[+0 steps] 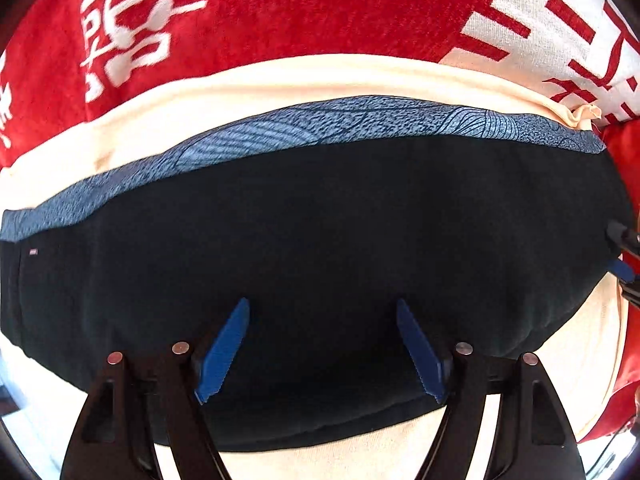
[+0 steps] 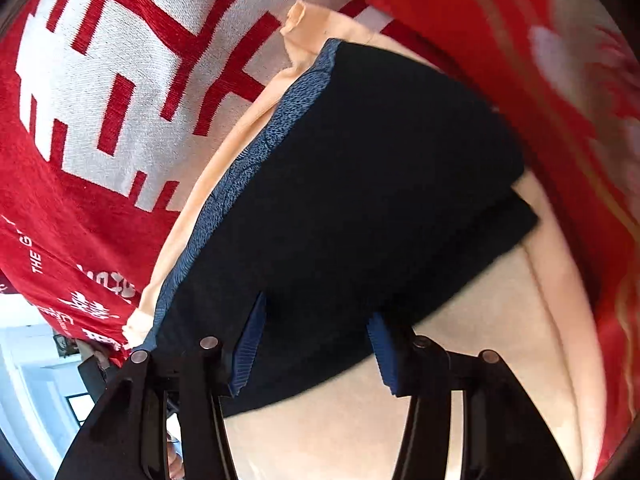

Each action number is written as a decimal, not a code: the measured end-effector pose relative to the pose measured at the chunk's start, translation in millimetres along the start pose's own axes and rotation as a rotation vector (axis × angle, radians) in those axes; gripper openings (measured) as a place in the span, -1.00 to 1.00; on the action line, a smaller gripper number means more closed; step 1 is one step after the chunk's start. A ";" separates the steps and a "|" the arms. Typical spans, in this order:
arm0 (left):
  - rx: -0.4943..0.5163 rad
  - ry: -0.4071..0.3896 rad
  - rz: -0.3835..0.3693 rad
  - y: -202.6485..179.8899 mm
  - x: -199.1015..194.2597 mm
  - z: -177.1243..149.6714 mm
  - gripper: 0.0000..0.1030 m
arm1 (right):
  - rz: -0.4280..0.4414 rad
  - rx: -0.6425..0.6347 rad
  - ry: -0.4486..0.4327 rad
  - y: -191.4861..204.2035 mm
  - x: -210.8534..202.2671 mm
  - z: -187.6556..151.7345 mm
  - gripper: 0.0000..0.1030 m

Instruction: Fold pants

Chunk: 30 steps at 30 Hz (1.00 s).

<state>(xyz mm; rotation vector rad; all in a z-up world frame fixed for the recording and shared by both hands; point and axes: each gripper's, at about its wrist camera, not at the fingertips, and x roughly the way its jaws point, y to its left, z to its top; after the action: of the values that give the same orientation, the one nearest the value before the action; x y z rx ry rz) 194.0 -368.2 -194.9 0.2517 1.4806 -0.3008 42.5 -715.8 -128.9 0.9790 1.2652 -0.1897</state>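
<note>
The dark navy pants (image 1: 320,240) lie folded flat with a blue patterned waistband (image 1: 320,124) along the far edge, on a cream cloth (image 1: 280,80). My left gripper (image 1: 322,344) is open over the near edge of the pants, its blue fingertips (image 1: 224,348) spread wide. In the right wrist view the folded pants (image 2: 360,200) show two stacked layers at the right end. My right gripper (image 2: 318,344) is open over their near edge, nothing between the fingers. The right gripper's tip shows at the left wrist view's right edge (image 1: 622,268).
A red and white blanket with printed characters (image 1: 280,12) covers the surface under the cream cloth (image 2: 360,420). More red fabric (image 2: 520,60) lies at the right. A room with a window shows past the blanket's edge (image 2: 40,360).
</note>
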 end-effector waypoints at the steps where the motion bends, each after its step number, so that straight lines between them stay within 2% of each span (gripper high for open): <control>1: 0.000 0.004 0.001 -0.1 -0.6 1.5 0.50 | 0.019 -0.008 0.002 4.7 -4.0 -1.0 -0.84; 3: 0.007 0.007 -0.025 -1.2 -6.5 1.2 0.50 | 0.050 -0.054 -0.008 12.1 -21.0 -8.3 -0.84; 4: 0.016 0.002 -0.036 -0.3 -11.3 -1.5 0.50 | 0.027 -0.081 0.002 13.6 -24.4 -15.3 -0.83; 8: 0.078 0.038 -0.020 -0.6 -5.6 -15.2 0.50 | -0.047 -0.094 0.072 -5.9 0.4 -19.6 -0.65; 10: 0.064 0.040 -0.020 2.8 -4.5 -14.7 0.50 | -0.013 -0.056 0.090 -12.0 2.0 -15.6 -0.58; 11: 0.062 0.042 -0.019 3.6 -6.4 -12.4 0.50 | -0.020 -0.049 0.076 -10.3 -4.6 -15.7 -0.28; 13: 0.057 0.012 -0.017 7.6 -13.5 -7.3 0.50 | -0.080 -0.064 0.036 -4.5 -19.5 -19.9 0.08; 16: 0.053 -0.007 -0.015 11.5 -18.4 3.4 0.50 | -0.158 -0.135 -0.053 10.7 -48.2 -28.1 0.05; 18: 0.048 -0.030 0.002 12.0 -19.6 16.6 0.50 | -0.184 -0.226 -0.103 27.2 -60.1 -26.3 -0.14; 19: 0.037 -0.038 0.005 13.2 -18.3 21.9 0.50 | -0.193 -0.264 -0.108 32.9 -61.6 -19.2 -0.21; 22: 0.014 -0.040 0.014 14.0 -7.3 34.2 0.50 | -0.251 -0.344 -0.089 40.3 -40.4 1.8 -0.21; 24: 0.024 -0.019 0.038 10.6 6.7 32.7 0.55 | -0.369 -0.358 -0.069 28.2 -15.8 18.7 -0.21; 25: 0.016 -0.036 0.037 11.5 7.2 30.9 0.67 | -0.415 -0.335 -0.052 19.8 -8.7 24.8 -0.39; 27: 0.019 -0.011 0.032 21.7 6.0 26.0 0.69 | -0.345 -0.223 -0.088 8.6 -20.8 30.9 -0.44; 29: 0.022 0.001 0.047 36.6 1.1 16.9 0.69 | -0.316 -0.172 -0.110 12.0 -35.1 25.0 -0.35; 30: 0.023 0.009 0.059 45.5 -0.7 9.8 0.69 | -0.258 -0.154 -0.101 13.3 -38.4 20.5 -0.33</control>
<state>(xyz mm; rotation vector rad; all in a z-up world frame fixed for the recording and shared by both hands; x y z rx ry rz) 219.0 -329.0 -194.3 0.3147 1.4766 -0.2699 52.0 -736.8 -89.6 0.6653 1.2900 -0.3330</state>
